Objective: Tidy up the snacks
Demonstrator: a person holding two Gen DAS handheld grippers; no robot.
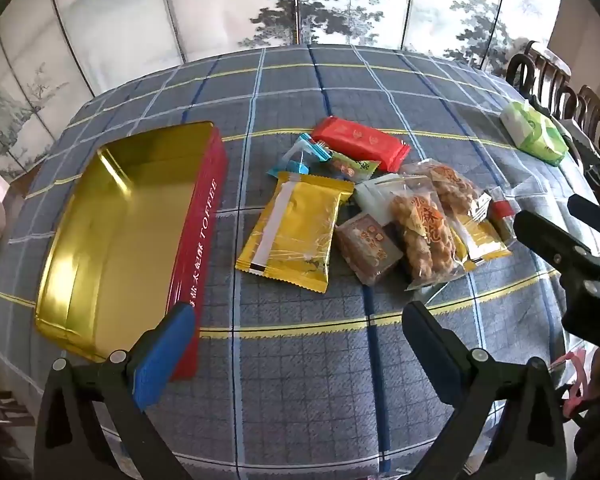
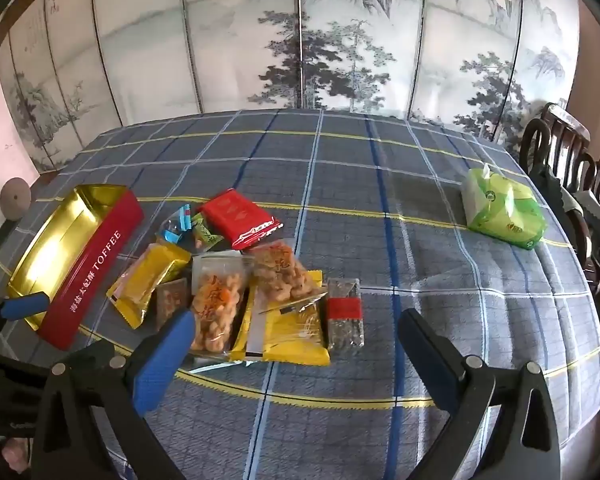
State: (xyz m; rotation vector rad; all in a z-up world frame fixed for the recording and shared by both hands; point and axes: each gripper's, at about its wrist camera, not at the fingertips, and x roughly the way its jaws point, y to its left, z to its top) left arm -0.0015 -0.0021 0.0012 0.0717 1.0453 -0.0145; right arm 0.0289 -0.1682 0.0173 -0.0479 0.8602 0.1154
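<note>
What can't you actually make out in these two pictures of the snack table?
- Left wrist view: the near corner of the toffee tin is hidden behind the left gripper.
- Right wrist view: the small brown packet is partly covered by the yellow packet and the right gripper.
- Both views: the small print on the packets is too small to read.
- Right wrist view: the chairs are cut off by the right edge.
</note>
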